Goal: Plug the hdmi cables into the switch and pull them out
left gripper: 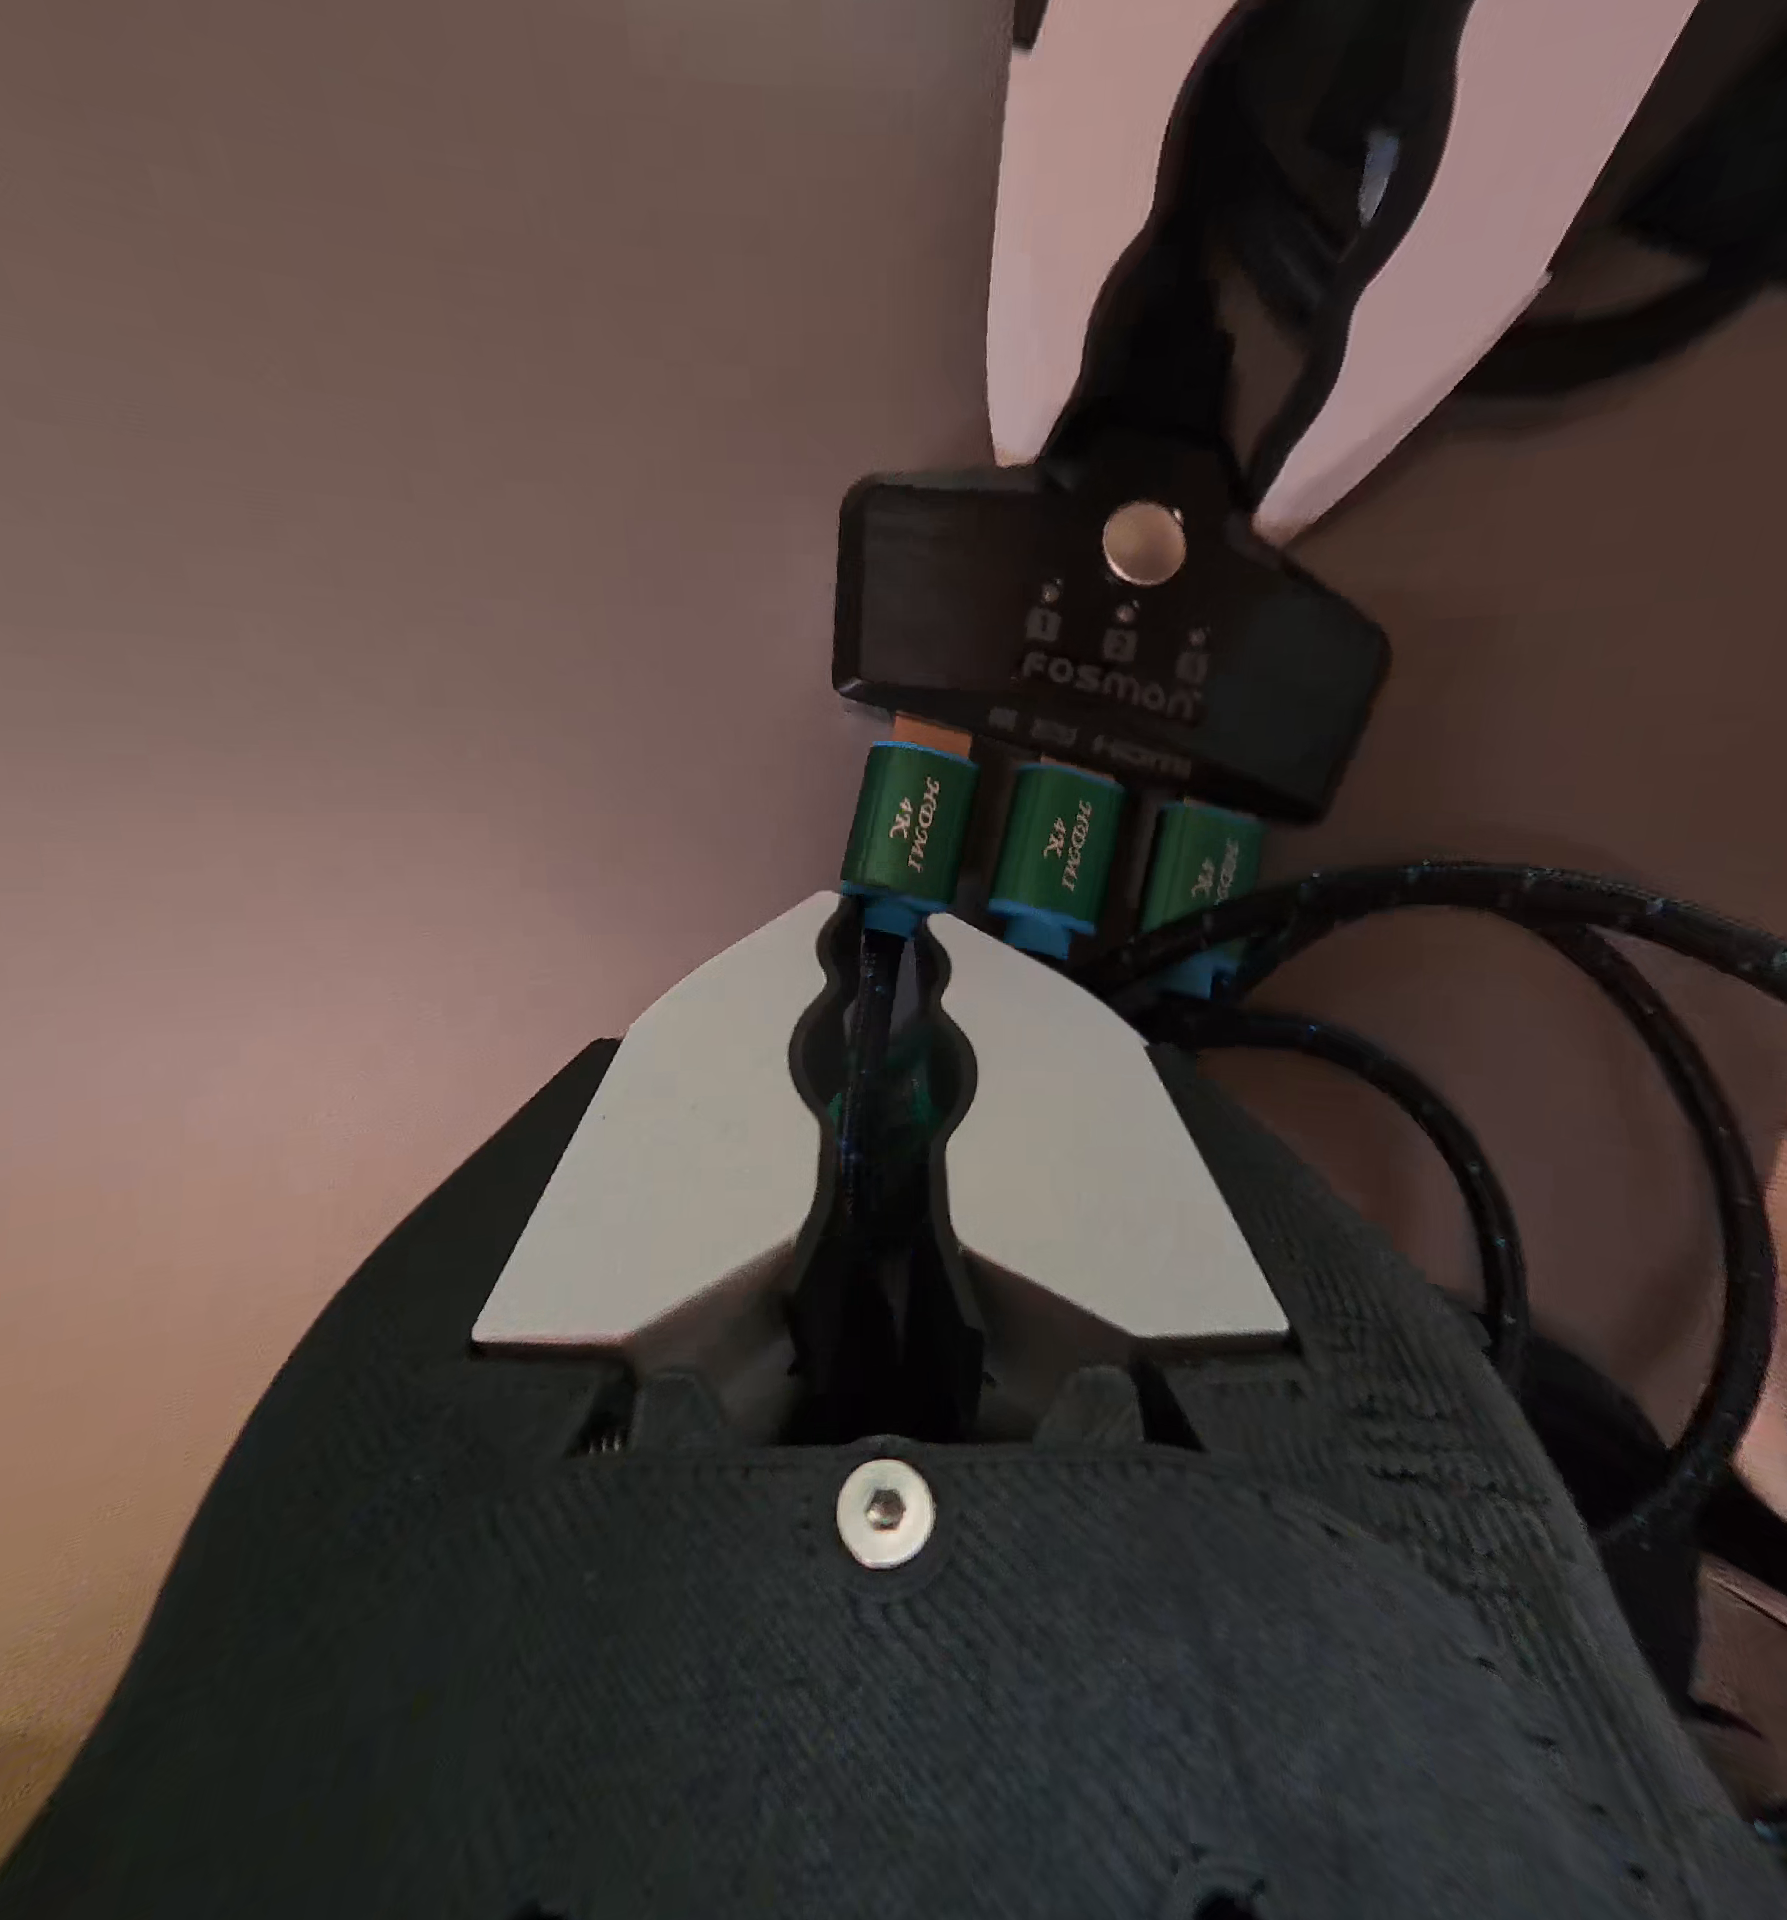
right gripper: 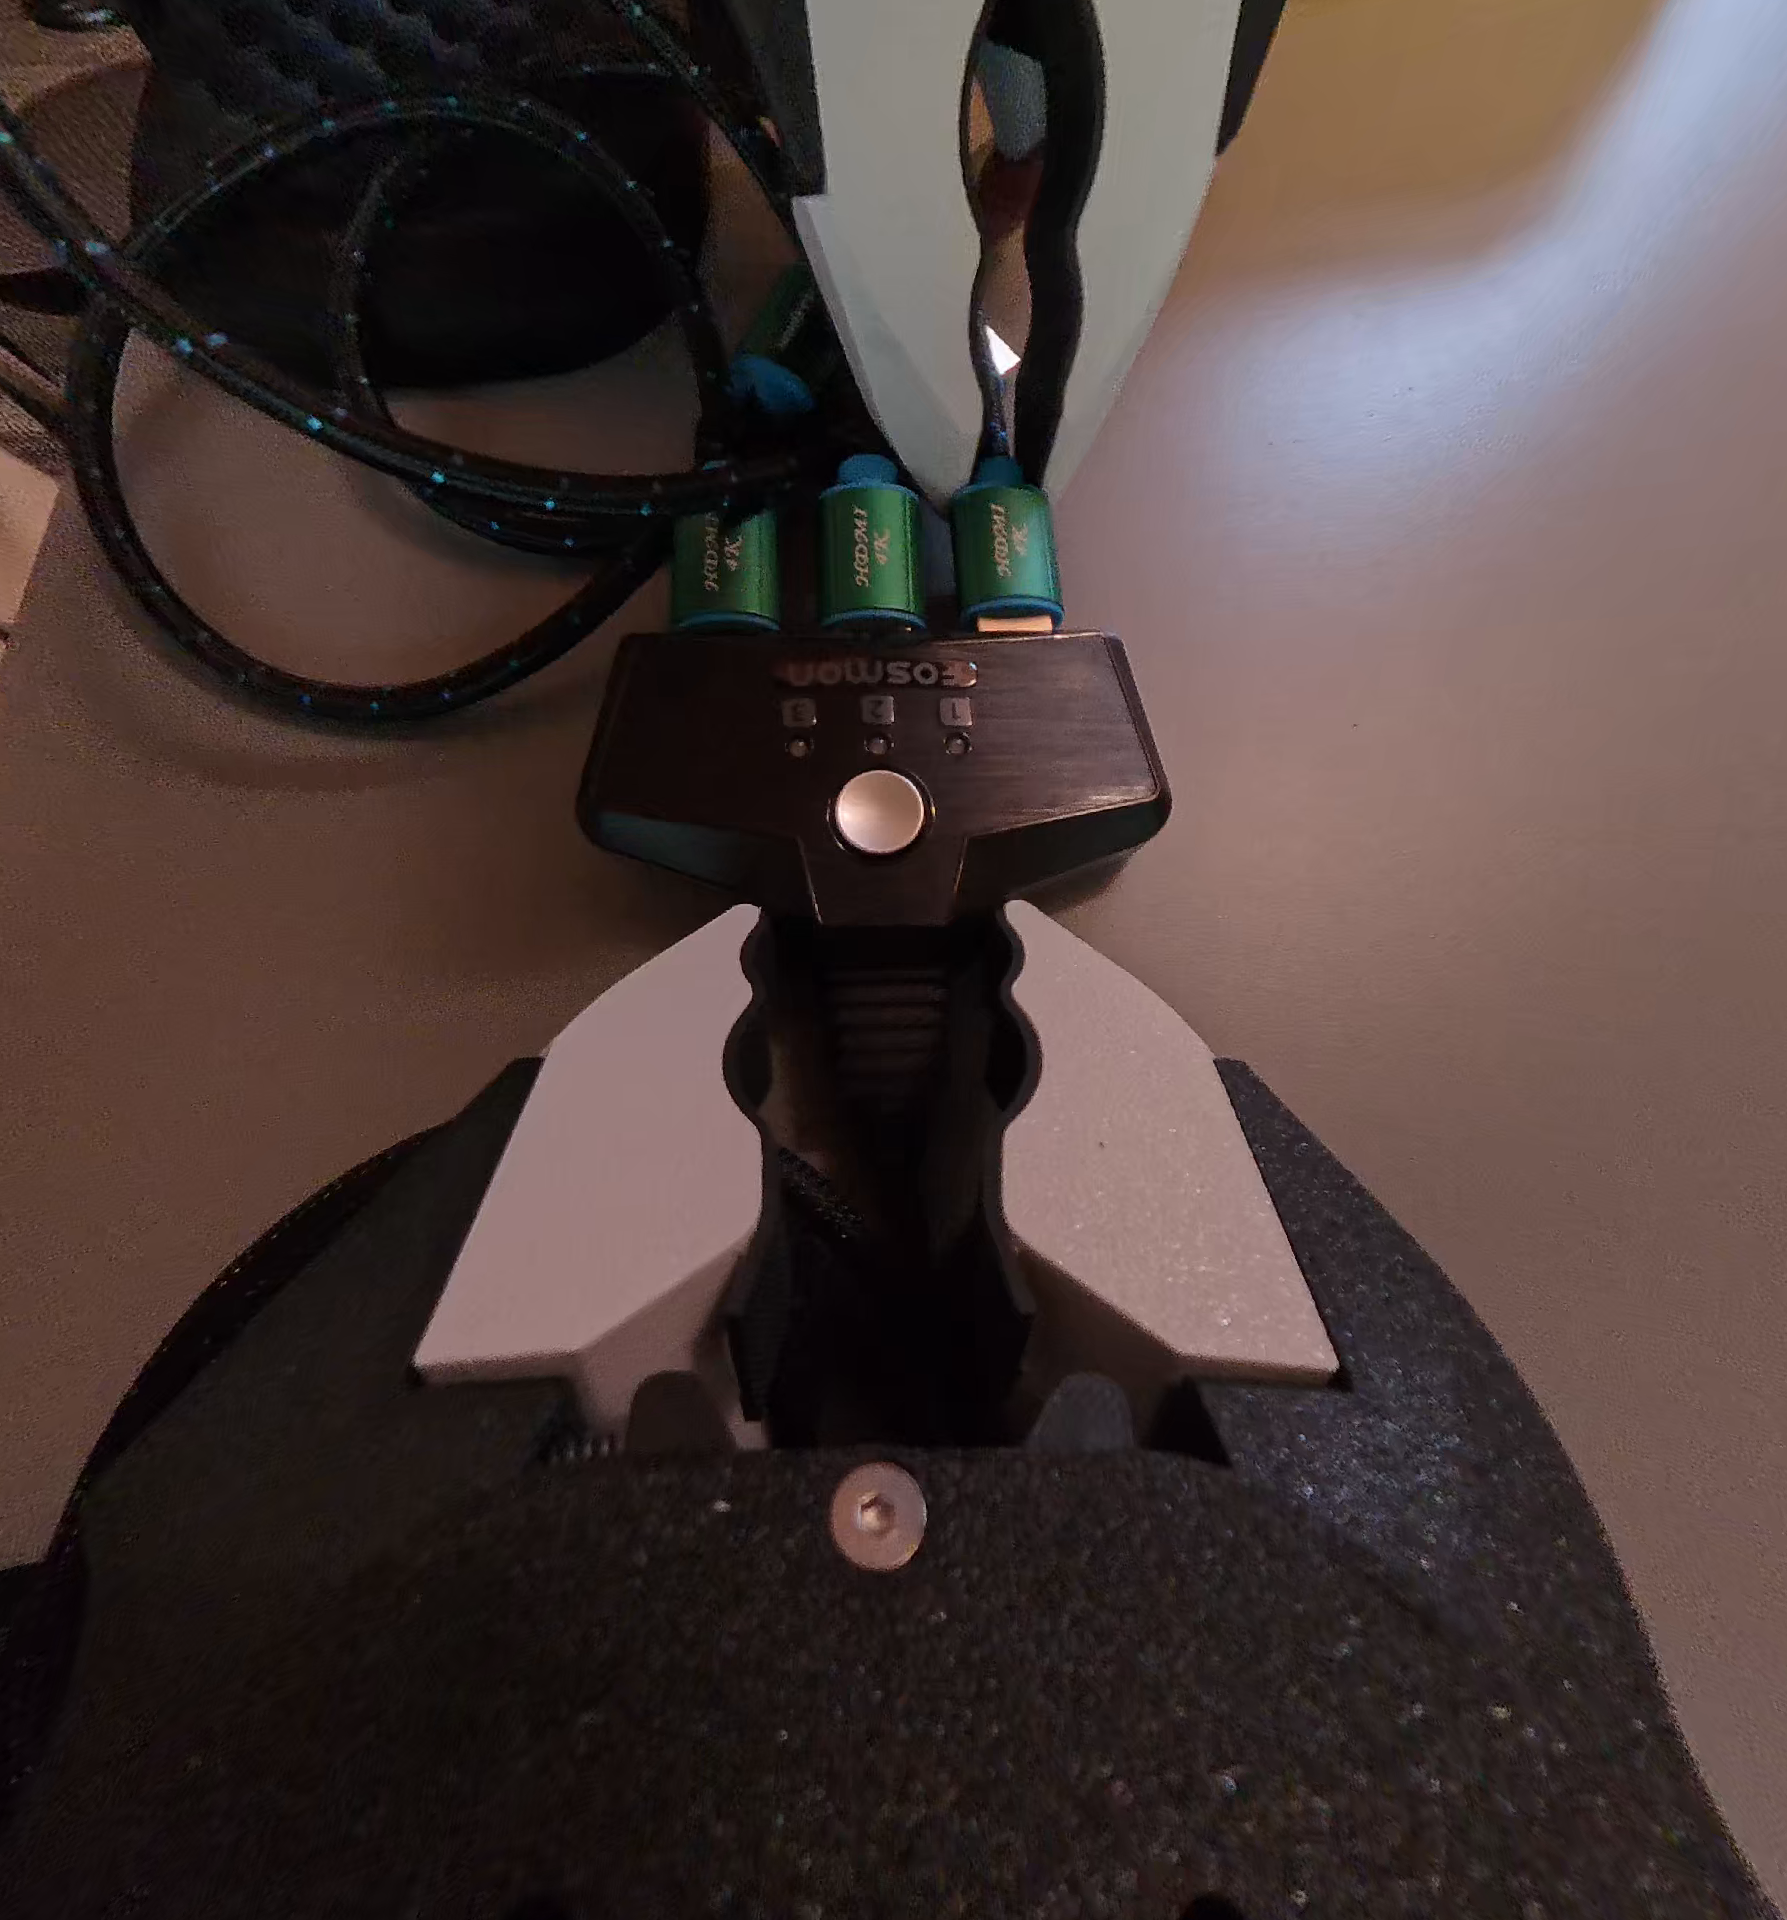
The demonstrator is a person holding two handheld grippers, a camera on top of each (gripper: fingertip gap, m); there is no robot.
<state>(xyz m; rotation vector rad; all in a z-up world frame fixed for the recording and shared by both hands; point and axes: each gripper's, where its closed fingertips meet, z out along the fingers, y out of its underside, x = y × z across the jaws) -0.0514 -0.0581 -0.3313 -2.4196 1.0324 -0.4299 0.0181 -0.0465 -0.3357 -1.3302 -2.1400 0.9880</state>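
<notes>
HDMI switch lies on the worktop, its tail pinched in the right claw. The left claw closes on the braided cable just behind the outermost green plug, whose metal tongue shows, partly out; two more plugs sit beside it. A straight, in-line pull seems wisest.

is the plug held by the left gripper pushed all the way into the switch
No: bare metal shows between the leftmost green plug and the switch, unlike the two seated beside it.
</notes>
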